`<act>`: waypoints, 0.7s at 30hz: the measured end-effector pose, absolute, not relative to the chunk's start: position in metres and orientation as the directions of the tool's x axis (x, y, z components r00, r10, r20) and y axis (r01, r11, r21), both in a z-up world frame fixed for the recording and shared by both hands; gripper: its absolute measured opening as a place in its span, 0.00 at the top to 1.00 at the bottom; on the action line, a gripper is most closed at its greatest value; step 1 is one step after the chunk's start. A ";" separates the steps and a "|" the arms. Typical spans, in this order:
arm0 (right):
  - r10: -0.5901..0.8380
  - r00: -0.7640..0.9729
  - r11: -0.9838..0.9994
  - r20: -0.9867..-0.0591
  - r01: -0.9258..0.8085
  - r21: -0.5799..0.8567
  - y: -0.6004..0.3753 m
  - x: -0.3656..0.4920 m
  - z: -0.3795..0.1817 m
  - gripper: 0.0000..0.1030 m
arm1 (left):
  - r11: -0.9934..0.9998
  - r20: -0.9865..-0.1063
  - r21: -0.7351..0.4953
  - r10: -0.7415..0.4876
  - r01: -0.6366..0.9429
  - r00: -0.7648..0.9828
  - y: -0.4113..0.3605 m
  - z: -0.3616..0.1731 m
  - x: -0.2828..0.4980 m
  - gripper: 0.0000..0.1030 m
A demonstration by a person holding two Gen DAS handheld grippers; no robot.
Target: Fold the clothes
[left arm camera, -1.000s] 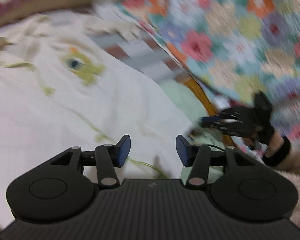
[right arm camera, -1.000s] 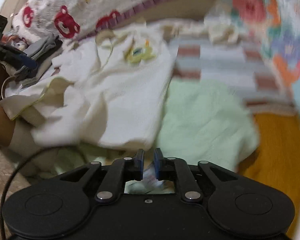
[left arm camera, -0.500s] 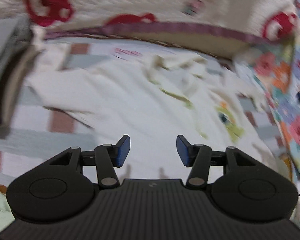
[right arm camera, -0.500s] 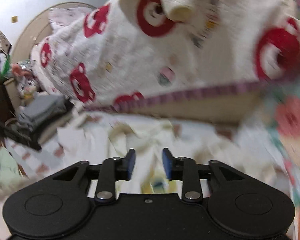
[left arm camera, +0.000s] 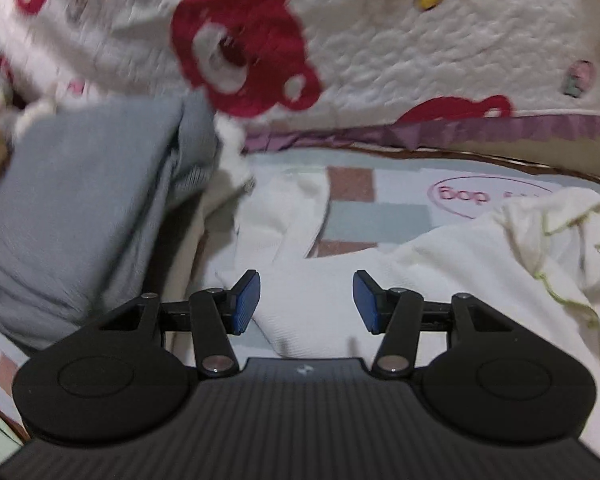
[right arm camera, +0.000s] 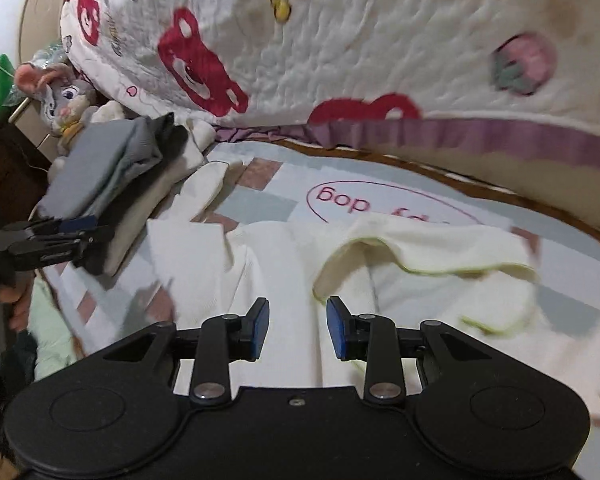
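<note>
A cream garment with green-trimmed edges lies spread and rumpled on the checked bed sheet. My left gripper hovers over its left part, near a sleeve, open with nothing between the blue pads. In the right wrist view the same cream garment shows a folded-over, green-edged flap. My right gripper hangs just above it, open, its pads clear of the cloth. The left gripper also shows at the left edge of the right wrist view.
A stack of folded grey clothes sits at the left, also seen as the grey stack. A white quilt with red bears rises behind. A plush toy lies far left. Pale green cloth lies beside the bed edge.
Both grippers have swung away from the floral blanket and green cloth toward the bear quilt end of the cream garment. The right jaws have widened from nearly shut.
</note>
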State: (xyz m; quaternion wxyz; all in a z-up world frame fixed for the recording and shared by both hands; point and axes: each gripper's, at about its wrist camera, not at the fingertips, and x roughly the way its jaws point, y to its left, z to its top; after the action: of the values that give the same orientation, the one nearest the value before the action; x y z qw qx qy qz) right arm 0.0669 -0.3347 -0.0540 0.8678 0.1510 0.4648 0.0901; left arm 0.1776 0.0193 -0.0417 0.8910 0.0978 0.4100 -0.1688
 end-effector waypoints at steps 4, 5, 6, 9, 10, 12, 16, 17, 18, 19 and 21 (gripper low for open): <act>0.284 0.609 0.921 -0.741 0.042 0.387 -0.334 0.092 -0.109 0.57 | 0.931 -0.760 -0.020 -0.251 0.364 0.599 0.039 -0.078 0.176 0.47; 0.289 0.621 0.909 -0.729 0.061 0.412 -0.335 0.095 -0.121 0.57 | 0.936 -0.769 -0.043 -0.254 0.349 0.587 0.045 -0.089 0.178 0.47; 0.309 0.628 0.891 -0.715 0.071 0.448 -0.336 0.096 -0.131 0.57 | 0.940 -0.778 -0.066 -0.258 0.334 0.574 0.051 -0.099 0.180 0.47; 0.326 0.641 0.857 -0.695 0.109 0.504 -0.341 0.104 -0.147 0.50 | 0.942 -0.774 -0.181 -0.314 0.283 0.549 0.061 -0.113 0.195 0.47; 0.328 0.645 0.846 -0.690 0.124 0.518 -0.343 0.107 -0.151 0.48 | 0.939 -0.762 -0.204 -0.330 0.278 0.557 0.062 -0.114 0.198 0.47; 0.330 0.648 0.828 -0.686 0.150 0.540 -0.346 0.115 -0.159 0.44 | 0.939 -0.745 -0.204 -0.332 0.276 0.579 0.062 -0.114 0.200 0.47; 0.309 0.621 0.854 -0.721 0.153 0.497 -0.343 0.135 -0.173 0.40 | 0.933 -0.720 -0.245 -0.357 0.264 0.595 0.065 -0.117 0.204 0.47; 0.291 0.618 0.864 -0.730 0.158 0.478 -0.341 0.141 -0.177 0.37 | 0.932 -0.720 -0.249 -0.360 0.264 0.594 0.066 -0.118 0.205 0.47; 0.265 0.613 0.873 -0.744 0.175 0.455 -0.341 0.148 -0.181 0.35 | 0.934 -0.722 -0.238 -0.354 0.267 0.595 0.065 -0.120 0.205 0.47; 0.220 0.601 0.886 -0.768 0.206 0.416 -0.340 0.156 -0.185 0.35 | 0.939 -0.729 -0.215 -0.338 0.269 0.595 0.064 -0.120 0.205 0.47; 0.149 0.609 0.906 -0.779 0.231 0.354 -0.343 0.166 -0.189 0.37 | 0.947 -0.746 -0.169 -0.303 0.272 0.593 0.062 -0.123 0.205 0.47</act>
State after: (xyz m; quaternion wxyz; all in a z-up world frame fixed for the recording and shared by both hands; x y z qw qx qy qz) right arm 0.1663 -0.3433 -0.1888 0.8709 0.2151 0.4413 -0.0235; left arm 0.2048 0.0625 -0.1230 0.8924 -0.0188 0.4212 -0.1610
